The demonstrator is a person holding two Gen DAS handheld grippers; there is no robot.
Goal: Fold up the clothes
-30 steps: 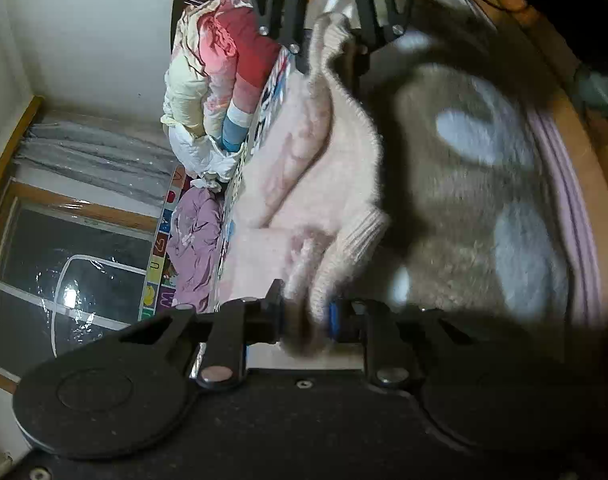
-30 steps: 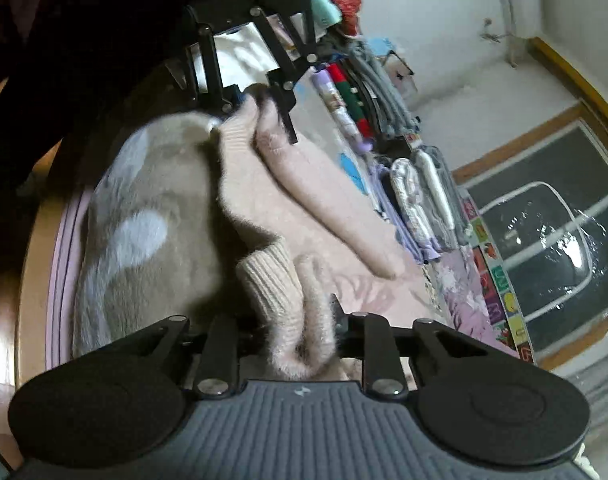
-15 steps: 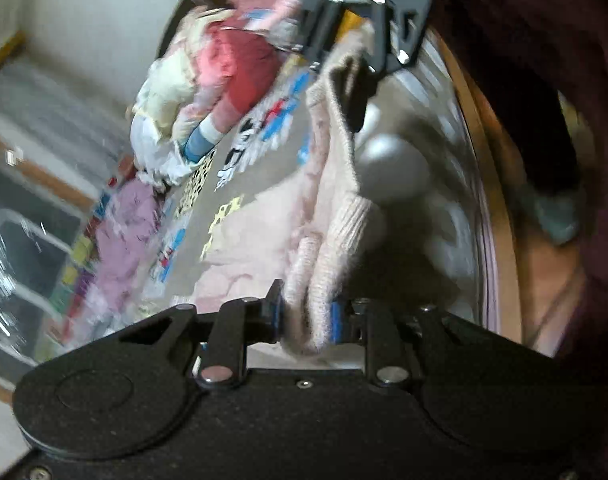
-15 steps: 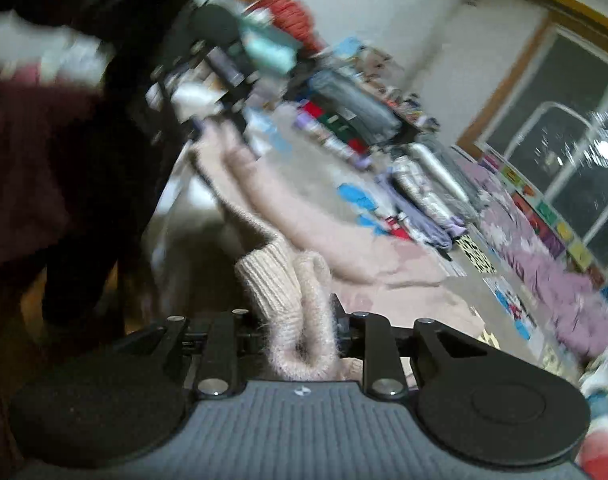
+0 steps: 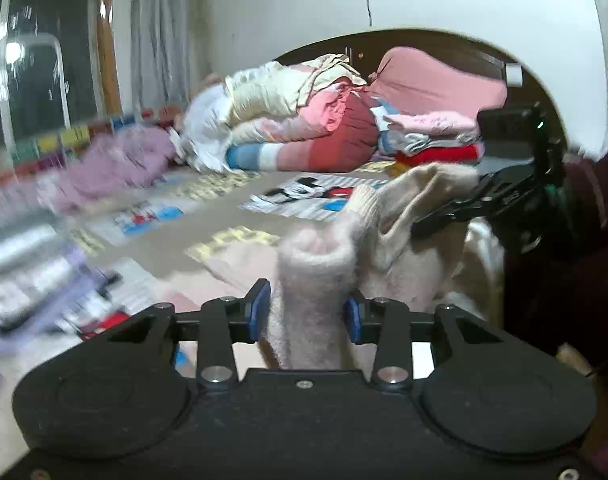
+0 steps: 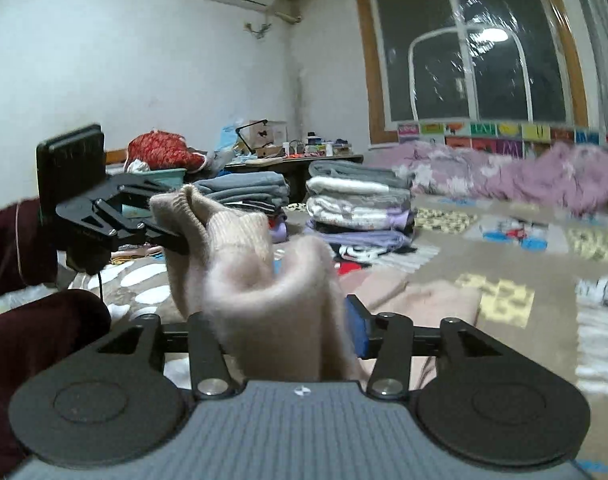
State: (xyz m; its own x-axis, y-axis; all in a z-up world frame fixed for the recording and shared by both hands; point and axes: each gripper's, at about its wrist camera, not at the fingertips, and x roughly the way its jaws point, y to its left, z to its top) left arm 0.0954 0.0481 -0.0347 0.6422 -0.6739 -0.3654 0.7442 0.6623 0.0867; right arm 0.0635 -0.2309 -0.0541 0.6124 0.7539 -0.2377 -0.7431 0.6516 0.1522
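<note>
A fluffy pale pink sweater (image 5: 315, 264) hangs stretched between my two grippers above the bed. My left gripper (image 5: 307, 312) has a thick bunch of the knit filling the gap between its blue pads (image 5: 259, 312), and its jaws are opening. My right gripper (image 6: 282, 320) grips the other end (image 6: 240, 248). Its jaws are opening wider, with the fabric still touching the one visible pad (image 6: 357, 328). Each gripper shows in the other's view, the right gripper (image 5: 423, 224) and the left gripper (image 6: 176, 240), both with sweater fabric in the fingers.
Another pink garment (image 6: 423, 300) lies flat on the patterned bedspread (image 6: 563, 248). Folded stacks (image 6: 359, 200) stand behind it, next to a purple blanket (image 6: 503, 176). Piled bedding (image 5: 304, 120) fills the headboard end. A person's dark red sleeve (image 6: 32, 344) is close at the left.
Both grippers have rolled to level and risen, lifting the sweater off the spotted blanket. The jaws of both stand wider than before, the right's more so.
</note>
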